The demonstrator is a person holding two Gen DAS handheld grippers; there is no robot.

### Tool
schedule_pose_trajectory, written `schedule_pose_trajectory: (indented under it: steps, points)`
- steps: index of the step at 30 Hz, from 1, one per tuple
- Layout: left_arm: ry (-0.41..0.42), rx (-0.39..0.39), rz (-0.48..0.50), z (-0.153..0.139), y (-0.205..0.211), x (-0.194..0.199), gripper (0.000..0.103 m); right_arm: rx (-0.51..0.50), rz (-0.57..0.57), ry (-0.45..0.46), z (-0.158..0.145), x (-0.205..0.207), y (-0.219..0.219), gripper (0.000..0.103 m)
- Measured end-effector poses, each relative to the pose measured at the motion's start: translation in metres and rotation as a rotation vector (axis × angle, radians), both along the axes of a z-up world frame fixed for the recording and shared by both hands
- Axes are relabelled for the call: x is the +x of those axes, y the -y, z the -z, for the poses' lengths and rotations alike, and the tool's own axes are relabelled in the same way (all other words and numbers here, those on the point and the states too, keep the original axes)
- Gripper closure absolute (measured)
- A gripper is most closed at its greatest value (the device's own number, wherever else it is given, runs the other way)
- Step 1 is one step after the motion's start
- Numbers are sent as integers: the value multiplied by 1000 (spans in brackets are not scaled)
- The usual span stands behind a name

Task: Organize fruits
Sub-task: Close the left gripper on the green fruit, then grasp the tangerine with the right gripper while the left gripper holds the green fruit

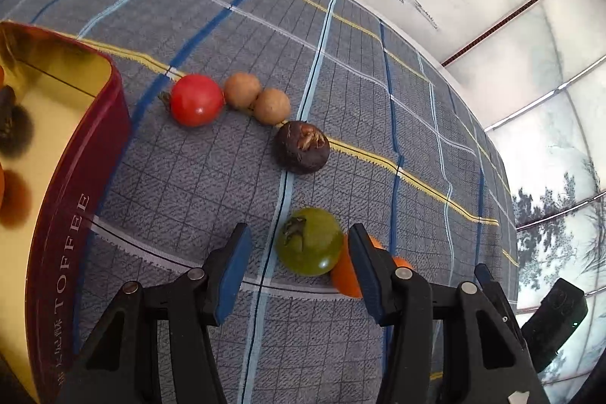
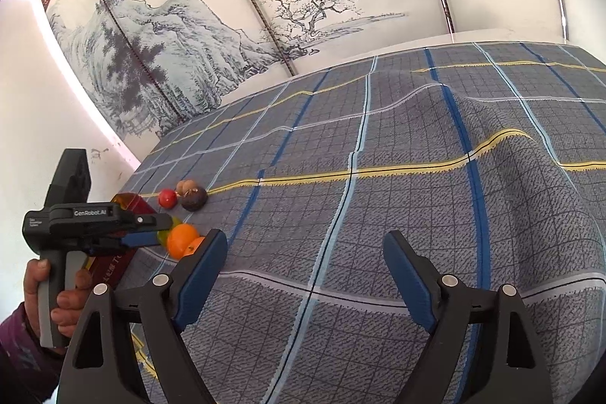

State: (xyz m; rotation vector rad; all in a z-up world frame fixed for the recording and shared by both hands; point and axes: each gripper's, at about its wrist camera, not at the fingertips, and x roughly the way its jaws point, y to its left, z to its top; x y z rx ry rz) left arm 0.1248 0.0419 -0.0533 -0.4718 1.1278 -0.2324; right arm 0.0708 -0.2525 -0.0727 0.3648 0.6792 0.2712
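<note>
Looking from the left, we see the red toffee tin [image 1: 81,199] with its gold inside, standing on the plaid cloth [image 1: 212,184] that covers the counter. Beside it lie a red tomato [image 1: 196,100], two brown longans [image 1: 242,89], a dark water chestnut [image 1: 302,147], then a green tomato [image 1: 308,241] touching an orange fruit [image 1: 346,271]. Our left gripper [image 1: 297,262] stands partly closed around the green tomato; its right pad sits against the fruit, its left pad is clear of it. Further right, our right gripper [image 2: 305,269] hangs wide with only cloth between its jaws.
</note>
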Motion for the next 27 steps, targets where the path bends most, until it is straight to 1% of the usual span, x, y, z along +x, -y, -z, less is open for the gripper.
schedule_pose_trajectory:
  steps: [1, 2, 3, 4, 8, 11, 12, 16, 19, 23, 26, 27]
  points:
    - [9, 15, 2, -1, 1, -7, 60, -1, 0, -2, 0, 0, 0, 16]
    - [12, 7, 6, 0, 5, 7, 70, -2, -1, -3, 0, 0, 0, 16]
    - [15, -5, 5, 1, 5, 3, 70, -3, -1, -5, 0, 0, 0, 16]
    - [21, -8, -2, 2, 7, 13, 70, -4, -2, -6, 0, 0, -1, 15]
    - [63, 45, -23, 0, 7, 5, 71, -6, -6, -10, 1, 2, -1, 14]
    - [84, 14, -41, -3, -1, -9, 71, -10, -15, -5, 0, 2, -2, 14]
    - [91, 16, -45, -5, -4, -16, 71, -17, -31, -6, 0, 2, -5, 14]
    - [110, 22, -55, -12, -14, -36, 71, -75, -209, -9, -5, 4, -36, 14]
    - [121, 30, -58, -19, -21, -47, 71, -145, -322, 0, -6, 9, -67, 14]
    - [137, 29, -52, -27, -24, -57, 71, -256, -405, 2, 1, 18, -97, 14]
    - [151, 29, -38, -34, -22, -61, 71, -303, -445, -3, 6, 26, -112, 19]
    - [158, 32, -34, -36, -21, -62, 71, -320, -455, -14, 8, 28, -117, 26]
